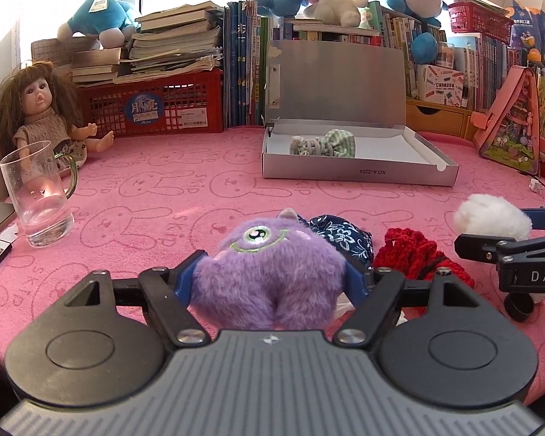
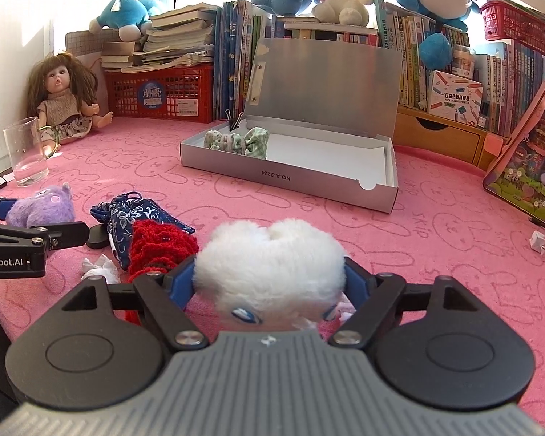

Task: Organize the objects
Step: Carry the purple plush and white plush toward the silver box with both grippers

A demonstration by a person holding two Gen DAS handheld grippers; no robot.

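Purple fuzzy toy [image 1: 269, 269] squeezed in the left gripper [image 1: 270, 283] jaws.
Right gripper [image 2: 269, 283] jaws squeeze a white fluffy toy [image 2: 269, 269]. Beyond both jaws, a silver box [image 1: 356, 172] lies open on the pink tabletop [image 1: 185, 196].

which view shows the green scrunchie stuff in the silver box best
The right wrist view: the green checked fabric pieces lie in the far left corner of the open silver box, seen spread out across their width. The left wrist view shows them too, but the box's front wall cuts off their lower edge.
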